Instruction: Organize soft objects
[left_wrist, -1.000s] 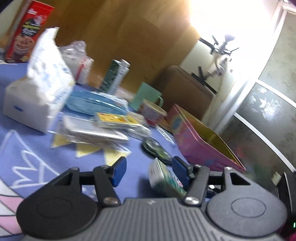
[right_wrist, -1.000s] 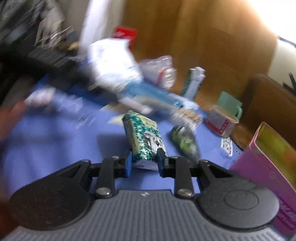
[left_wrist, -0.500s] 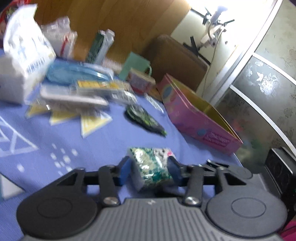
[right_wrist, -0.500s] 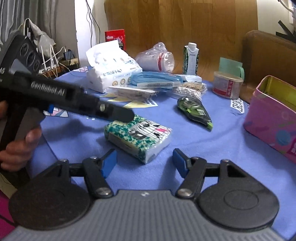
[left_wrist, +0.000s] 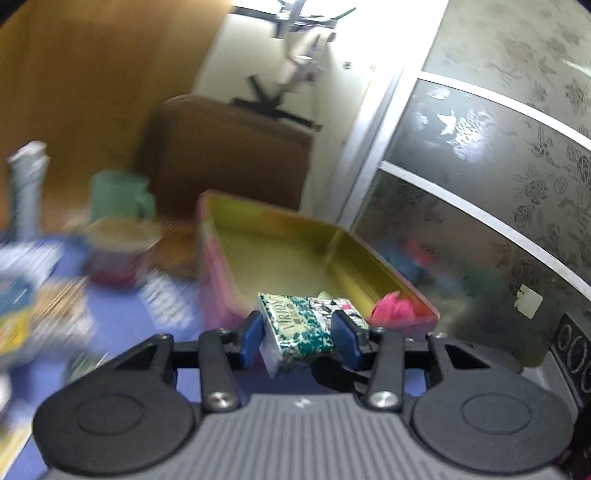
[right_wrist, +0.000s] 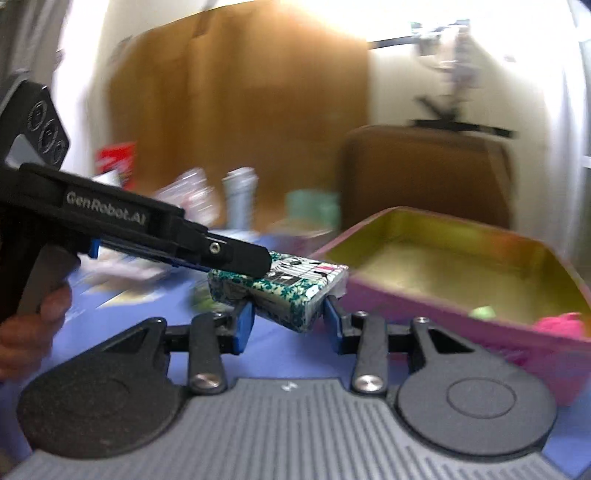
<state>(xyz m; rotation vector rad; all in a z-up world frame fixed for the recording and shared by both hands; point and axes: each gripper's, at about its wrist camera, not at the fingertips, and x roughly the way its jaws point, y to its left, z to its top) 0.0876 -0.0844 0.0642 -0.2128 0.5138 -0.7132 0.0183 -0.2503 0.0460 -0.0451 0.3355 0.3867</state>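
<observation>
My left gripper (left_wrist: 297, 339) is shut on a green and white patterned tissue pack (left_wrist: 303, 326) and holds it lifted near the rim of a pink tin box (left_wrist: 218, 280) with a yellow inside. The pack (right_wrist: 280, 286) and the left gripper also show in the right wrist view. A pink soft thing (left_wrist: 393, 308) and a small green one (right_wrist: 484, 313) lie in the box (right_wrist: 406, 306). My right gripper (right_wrist: 284, 325) is open and empty, just below and behind the pack.
Blurred clutter stands on the blue tablecloth (left_wrist: 122, 314) at left: a paper cup (left_wrist: 122, 251), a green mug (left_wrist: 118, 195), a carton (left_wrist: 27, 184). A brown chair back (left_wrist: 229, 155) is behind the box. Glass doors (left_wrist: 480, 184) stand at right.
My left gripper lifted the tissue pack off the cloth and carried it right to the pink box. My right gripper, which let the pack go earlier, followed alongside, open.
</observation>
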